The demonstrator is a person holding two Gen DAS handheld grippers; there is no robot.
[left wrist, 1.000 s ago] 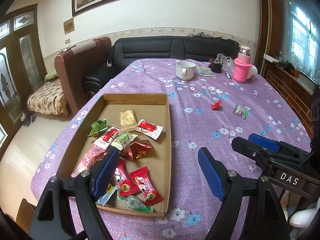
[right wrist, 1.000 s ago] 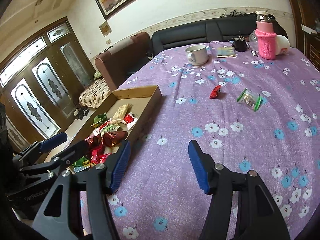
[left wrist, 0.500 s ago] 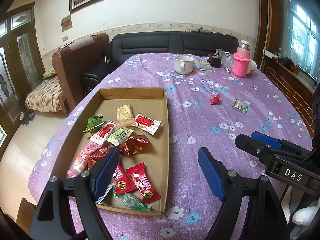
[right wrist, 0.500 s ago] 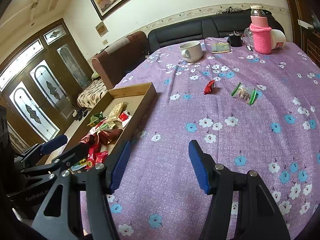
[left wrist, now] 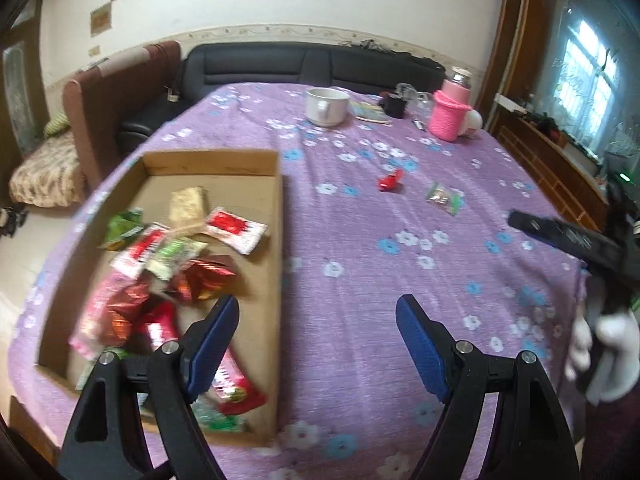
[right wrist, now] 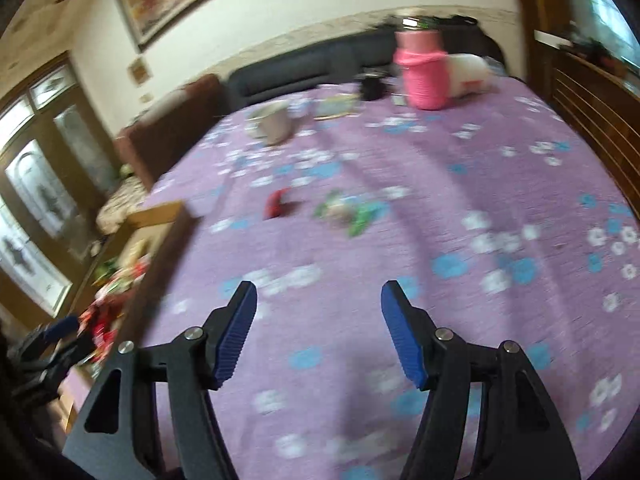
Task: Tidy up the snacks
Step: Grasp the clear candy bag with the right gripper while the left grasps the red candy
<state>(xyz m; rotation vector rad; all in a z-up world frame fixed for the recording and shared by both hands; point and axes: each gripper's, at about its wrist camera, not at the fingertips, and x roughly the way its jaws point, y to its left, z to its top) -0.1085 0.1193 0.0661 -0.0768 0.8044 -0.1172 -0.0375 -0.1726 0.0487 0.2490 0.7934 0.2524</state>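
Two loose snacks: a red candy [left wrist: 390, 181] and a clear green-ended candy [left wrist: 443, 197] lie just apart from each other on the bare purple cloth toward the far middle of the worktop [left wrist: 360, 300], well right of the tray.
Tray: the cardboard tray [left wrist: 276, 240] sits along the worktop's left edge, with many wrapped snacks [left wrist: 192, 264] heaped in its near half.
My left tongs [left wrist: 318, 344]: wide open, holding nothing, hanging over the tray's right wall at its near end.
My right tongs [right wrist: 318, 332]: wide open as well, empty, above bare cloth and facing the two candies.
Risk, grasp: both candies are small and flat on soft cloth, so I judge the pads could pinch fabric or skid a wrapper away.
Risk, aim: the right view is smeared, which suggests fast travel; overshoot could knock the red candy [right wrist: 276, 206] aside.
Risk, far end: the white mug [left wrist: 326, 106] and pink bottle [left wrist: 450, 114] stand beyond the candies, in line with a long reach.
Left view only: the tray's contents, and my right tongs from outside at the right edge.
Right view only: the candies straight ahead; the tray is just a blurred sliver.
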